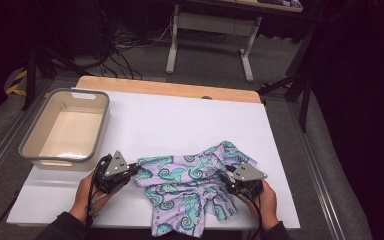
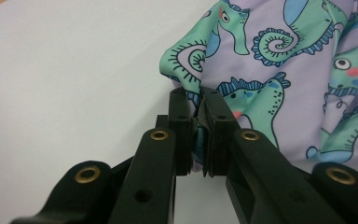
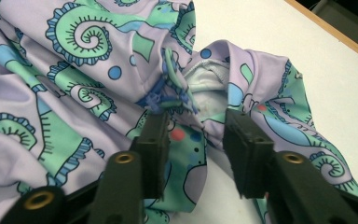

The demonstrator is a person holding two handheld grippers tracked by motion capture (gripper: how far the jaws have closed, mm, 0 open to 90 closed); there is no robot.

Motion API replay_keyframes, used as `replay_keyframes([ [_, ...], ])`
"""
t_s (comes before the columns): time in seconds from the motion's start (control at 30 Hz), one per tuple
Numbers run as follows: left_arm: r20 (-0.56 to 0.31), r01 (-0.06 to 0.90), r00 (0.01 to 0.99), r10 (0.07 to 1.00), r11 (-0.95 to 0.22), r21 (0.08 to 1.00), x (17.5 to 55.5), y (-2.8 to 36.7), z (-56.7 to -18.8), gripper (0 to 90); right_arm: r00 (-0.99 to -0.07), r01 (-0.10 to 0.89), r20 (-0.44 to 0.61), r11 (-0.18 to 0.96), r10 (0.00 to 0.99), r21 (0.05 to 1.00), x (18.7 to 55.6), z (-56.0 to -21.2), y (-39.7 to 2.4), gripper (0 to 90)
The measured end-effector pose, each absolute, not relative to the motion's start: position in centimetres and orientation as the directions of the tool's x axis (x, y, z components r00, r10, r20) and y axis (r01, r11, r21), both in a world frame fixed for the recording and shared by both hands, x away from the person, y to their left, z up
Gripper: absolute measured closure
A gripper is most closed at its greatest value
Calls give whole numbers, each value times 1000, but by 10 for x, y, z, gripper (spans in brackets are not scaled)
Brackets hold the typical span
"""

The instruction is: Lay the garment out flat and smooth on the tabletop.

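Left gripper (image 2: 196, 126) has its two black jaws pinched tight on a fold at the edge of the seahorse-print garment (image 1: 192, 187); the right gripper (image 3: 196, 154) stands with its jaws partly apart, cloth lying between them and no pad pressing on it.

Seen from the high view, the white table (image 1: 180, 120) carries the whole scene. A grey tub (image 1: 66, 129) sits toward ten o'clock, well apart from the cloth. The garment is spread and rumpled at about six o'clock, near the person's edge, with one corner drooping over that edge. The left gripper (image 1: 114, 172) meets it from nine o'clock, the right gripper (image 1: 244, 181) from three o'clock.

My judgement is that the cloth is light, thin, limp and probably stretchy, likely somewhat slick too. It will sag and fold wherever it is not held, and a pinch on a single layer may slide out. The best holds look like the stitched parts: the hem now in the left jaws, and, in the right gripper view, the seamed opening (image 3: 205, 88) with its white lining and a tuft of loose threads (image 3: 170, 95) just ahead of the right jaws. A doubled edge there should give the pads more to bite on.
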State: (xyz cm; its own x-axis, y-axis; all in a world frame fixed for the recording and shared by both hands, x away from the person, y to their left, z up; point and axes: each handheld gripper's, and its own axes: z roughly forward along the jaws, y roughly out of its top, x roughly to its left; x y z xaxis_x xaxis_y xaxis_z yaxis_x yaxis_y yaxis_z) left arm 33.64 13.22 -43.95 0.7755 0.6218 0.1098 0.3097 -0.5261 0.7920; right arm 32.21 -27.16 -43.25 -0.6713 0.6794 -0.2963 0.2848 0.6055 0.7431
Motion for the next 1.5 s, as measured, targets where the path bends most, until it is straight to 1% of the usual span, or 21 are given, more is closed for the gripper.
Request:
replay_keyframes([
  [0.17,123,294,766,631,-513,806,335,136,-435,838,-649,289,-287,578,705,763,329,-433,-271,422],
  [0.23,126,290,760,637,-507,812,335,140,-432,838,-638,295,-263,545,724,785,333,-432,-272,361],
  [0.33,121,296,757,643,-501,814,335,144,-431,838,-643,289,-260,543,720,789,339,-430,-269,332],
  [0.4,120,298,752,648,-497,815,336,146,-431,838,-661,283,-253,546,707,788,344,-429,-265,348],
  [0.47,116,305,751,650,-497,812,336,147,-431,838,-669,291,-257,564,697,773,352,-431,-259,401],
  [0.53,121,304,750,651,-501,810,336,148,-431,838,-686,304,-251,583,683,754,358,-434,-255,499],
  [0.6,132,302,742,657,-505,809,337,148,-432,838,-697,299,-259,599,669,743,361,-435,-252,620],
  [0.63,138,301,738,661,-504,810,338,149,-433,838,-687,302,-262,594,678,745,362,-435,-252,705],
  [0.73,140,307,729,670,-503,808,340,147,-435,837,-683,307,-262,594,682,744,365,-432,-253,842],
  [0.83,155,301,719,677,-505,809,343,143,-435,836,-670,313,-265,588,693,746,369,-429,-253,863],
  [0.9,160,300,705,690,-495,816,348,139,-432,835,-654,304,-296,600,696,740,374,-425,-252,866],
  [1.0,172,302,675,717,-481,823,358,132,-429,835,-629,300,-318,599,709,743,383,-415,-252,867],
  [1.17,223,308,626,747,-500,809,381,119,-430,836,-587,286,-363,605,724,743,409,-392,-253,867],
  [1.27,201,337,579,790,-457,823,396,118,-429,837,-574,287,-359,592,736,753,425,-382,-252,867],
  [1.33,184,357,541,821,-422,833,405,118,-428,837,-563,286,-375,599,736,748,436,-378,-250,866],
  [1.5,151,398,476,866,-366,841,423,115,-424,838,-550,291,-392,609,737,738,463,-372,-240,867],
])
